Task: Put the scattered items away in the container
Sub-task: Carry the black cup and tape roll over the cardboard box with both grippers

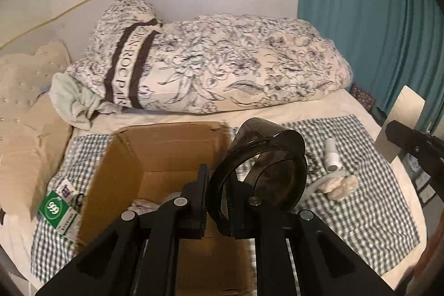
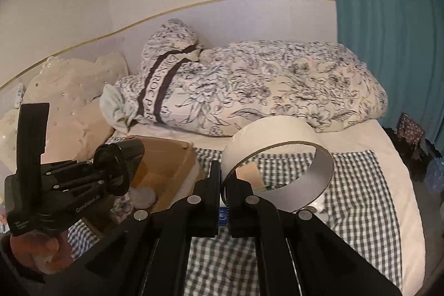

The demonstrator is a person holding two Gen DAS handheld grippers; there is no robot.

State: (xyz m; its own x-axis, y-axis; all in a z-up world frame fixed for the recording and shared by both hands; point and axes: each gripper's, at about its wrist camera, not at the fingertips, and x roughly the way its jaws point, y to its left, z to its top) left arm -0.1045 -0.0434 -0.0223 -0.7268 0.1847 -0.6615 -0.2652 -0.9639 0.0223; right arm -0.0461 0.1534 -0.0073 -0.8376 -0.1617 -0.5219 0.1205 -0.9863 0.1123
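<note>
The left gripper (image 1: 217,201) is pinching the wall of a dark, translucent roll of tape (image 1: 263,174), jaws clamped on it, and is holding it above the right-hand edge of the open cardboard box (image 1: 122,171) sitting on the checked cloth (image 1: 360,201). The right gripper (image 2: 224,201) is likewise gripping the thin wall of a white tape roll (image 2: 277,157), well to the right of the box and over the cloth. Both rolls are hanging from a narrow pinch on one side, so either could be swinging or slipping free before reaching the box. The dark roll, released here, is risking a strike on the box rim and a roll-off onto the bed. A white bottle (image 1: 331,154), a crumpled tissue (image 1: 340,185) and a green packet (image 1: 55,208) are lying outside the box, awaiting collection.
</note>
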